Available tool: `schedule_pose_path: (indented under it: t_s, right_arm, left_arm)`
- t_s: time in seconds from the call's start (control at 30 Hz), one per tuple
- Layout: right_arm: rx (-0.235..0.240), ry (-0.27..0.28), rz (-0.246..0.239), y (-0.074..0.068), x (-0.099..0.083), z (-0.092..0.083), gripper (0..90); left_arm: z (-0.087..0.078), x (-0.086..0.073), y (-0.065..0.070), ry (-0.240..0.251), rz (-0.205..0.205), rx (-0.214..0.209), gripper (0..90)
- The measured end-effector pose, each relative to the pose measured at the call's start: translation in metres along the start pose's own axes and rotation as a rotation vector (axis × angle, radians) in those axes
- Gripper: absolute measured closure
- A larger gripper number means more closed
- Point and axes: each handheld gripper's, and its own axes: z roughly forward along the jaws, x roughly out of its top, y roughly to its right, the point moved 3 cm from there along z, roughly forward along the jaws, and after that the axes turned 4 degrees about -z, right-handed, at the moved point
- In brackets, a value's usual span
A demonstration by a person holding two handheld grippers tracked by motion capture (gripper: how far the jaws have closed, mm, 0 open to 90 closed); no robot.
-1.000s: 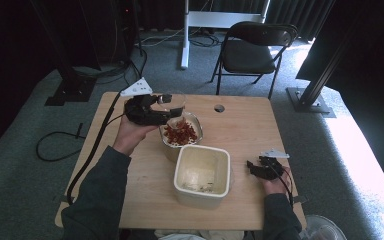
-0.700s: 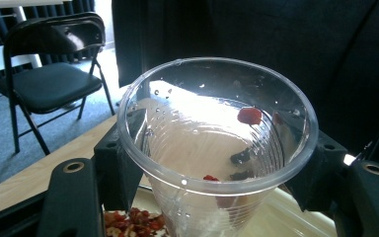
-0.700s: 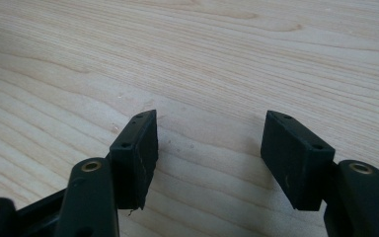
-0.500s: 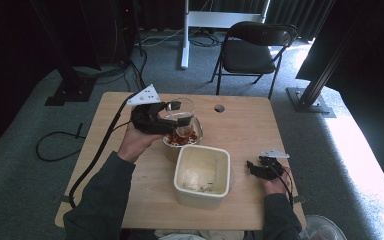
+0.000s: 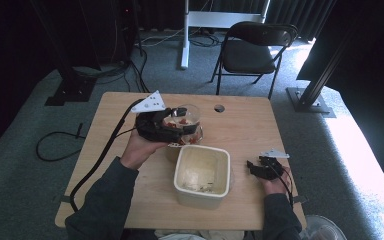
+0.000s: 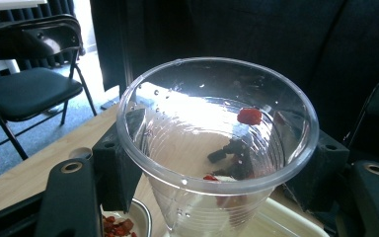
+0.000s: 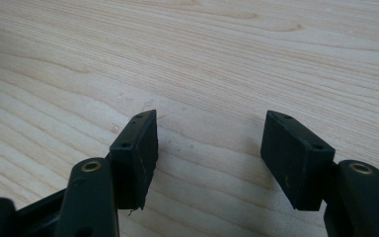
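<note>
My left gripper [image 5: 177, 131] clamps one clear plastic cup [image 6: 217, 143] above the white tub [image 5: 202, 170], its jaws just easing apart. Its own view shows two red bits [image 6: 249, 116] stuck inside. My right gripper [image 7: 209, 143] rests gaping, empty, on the tabletop [image 7: 217, 54].

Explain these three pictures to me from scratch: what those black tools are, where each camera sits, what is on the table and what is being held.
A person sits at a wooden table with a hand-held black claw in each hand; there is no robot arm. One camera looks down from above. The other two ride on the claws and look along their jaws.

The left claw grips a clear plastic cup by its sides; a few red bits cling inside. From above, it hangs over a small bowl of red pieces, next to a square cream tub.

The right claw rests on the bare wood, its jaws apart with nothing between them.
</note>
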Motion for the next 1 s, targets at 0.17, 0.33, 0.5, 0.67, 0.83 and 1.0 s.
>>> schedule_pose_path:
  t_s: [0.17, 0.33, 0.5, 0.67, 0.83, 1.0]
  right_arm:
    - [0.000, 0.000, 0.000, 0.000, 0.000, 0.000, 38.5]
    - [0.000, 0.000, 0.000, 0.000, 0.000, 0.000, 38.5]
    - [0.000, 0.000, 0.000, 0.000, 0.000, 0.000, 38.3]
    - [0.001, 0.000, -0.001, 0.000, 0.000, 0.000, 38.3]
    - [0.001, 0.000, -0.001, 0.000, 0.000, 0.000, 38.2]
    - [0.001, 0.000, -0.001, 0.000, 0.000, 0.000, 38.3]
  left_arm:
    - [0.002, -0.003, 0.005, -0.015, 0.003, 0.001, 32.5]
    - [0.008, -0.010, 0.010, -0.048, 0.014, 0.008, 32.2]
    - [0.013, -0.017, 0.015, -0.066, 0.023, 0.003, 32.0]
    - [0.018, -0.024, 0.019, -0.094, 0.034, 0.001, 31.8]
    - [0.022, -0.031, 0.021, -0.120, 0.044, 0.012, 31.5]
    - [0.027, -0.040, 0.022, -0.148, 0.045, 0.022, 31.3]
